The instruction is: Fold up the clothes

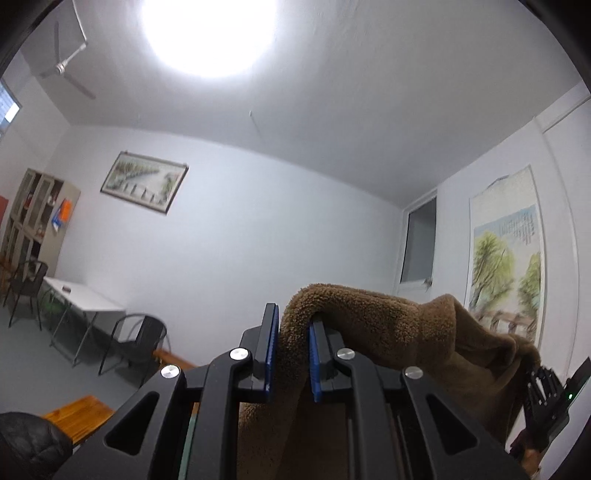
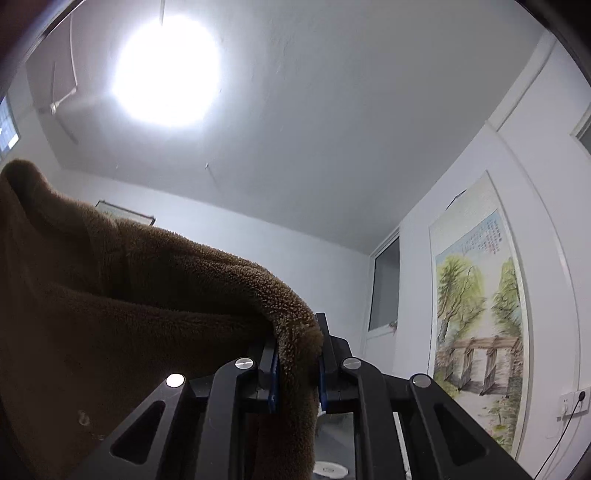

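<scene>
Room (image 1: 221, 229) first: white walls, ceiling lamp (image 1: 210, 33) overhead, both cameras tilted up toward it, so no tabletop in view.

Next the fleece (image 1: 388, 332), brown and thick-piled, held aloft well below the lamp and strung between the two claws. Looks soft and limp, sagging in a shallow curve from one grip to the other and hanging away below both. Probably middling in weight for cloth, bulky more than heavy. Not fragile, and the pile likely gives good friction against the ribbed blue pads (image 1: 271, 350). Best taken at an edge or corner, with a deep bite, since thick pile can creep out of a shallow pinch. Which part of the garment is held cannot be told; no collar or sleeve shows clearly.

Long axis, as held: the upper edge runs roughly level from claw to claw, the rest dropping straight down out of frame. Lower end hidden.

Then the left gripper (image 1: 291, 354): narrow, clamped on a bunched fold that bulges up over its right finger. In the left view the fleece trails off to the right, toward the other claw's body at the frame edge.

Last the right gripper (image 2: 299, 365): narrow too, pinching a fleece edge, bulk of the cloth spreading off to its left.
</scene>
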{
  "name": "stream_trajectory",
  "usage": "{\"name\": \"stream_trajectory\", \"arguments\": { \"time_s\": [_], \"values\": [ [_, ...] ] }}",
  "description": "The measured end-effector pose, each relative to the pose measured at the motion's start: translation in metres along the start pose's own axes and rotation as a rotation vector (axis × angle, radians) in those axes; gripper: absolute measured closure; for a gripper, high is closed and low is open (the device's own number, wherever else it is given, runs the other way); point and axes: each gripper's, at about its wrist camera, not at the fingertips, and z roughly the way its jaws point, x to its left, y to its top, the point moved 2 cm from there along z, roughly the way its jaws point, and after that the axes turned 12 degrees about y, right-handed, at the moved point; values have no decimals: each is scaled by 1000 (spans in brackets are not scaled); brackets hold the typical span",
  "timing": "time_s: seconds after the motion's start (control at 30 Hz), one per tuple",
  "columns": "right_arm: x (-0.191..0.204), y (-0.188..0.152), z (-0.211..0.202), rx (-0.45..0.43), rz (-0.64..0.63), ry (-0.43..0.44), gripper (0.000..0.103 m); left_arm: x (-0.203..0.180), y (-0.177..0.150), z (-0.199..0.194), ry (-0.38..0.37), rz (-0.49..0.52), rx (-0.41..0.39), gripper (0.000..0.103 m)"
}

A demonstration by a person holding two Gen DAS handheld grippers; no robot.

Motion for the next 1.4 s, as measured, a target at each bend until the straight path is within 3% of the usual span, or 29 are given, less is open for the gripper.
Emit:
{"name": "stream_trajectory", "arguments": {
  "time_s": [0.3, 0.53, 0.83, 1.0, 1.13, 1.27, 1.4],
  "values": [
    [15, 4, -17, 2, -18, 25, 87, -4, 20, -25, 87, 75, -118, 83],
    [30, -37, -1, 112, 7, 61, 87, 6, -14, 41, 120, 124, 4, 83],
    [53, -113, 56, 306, 46, 85, 87, 26, -95, 170, 119, 161, 273, 83],
    [66, -175, 103, 458, 67, 96, 87, 41, -166, 259, 145, 189, 464, 83],
    [68, -249, 147, 637, 102, 87, 87, 57, -228, 325, 180, 210, 612, 83],
    [93, -330, 179, 819, 41, 124, 87, 73, -290, 391, 216, 231, 761, 83],
    [109, -405, 193, 992, 37, 141, 87, 79, -354, 418, 149, 254, 950, 83]
  ]
}}
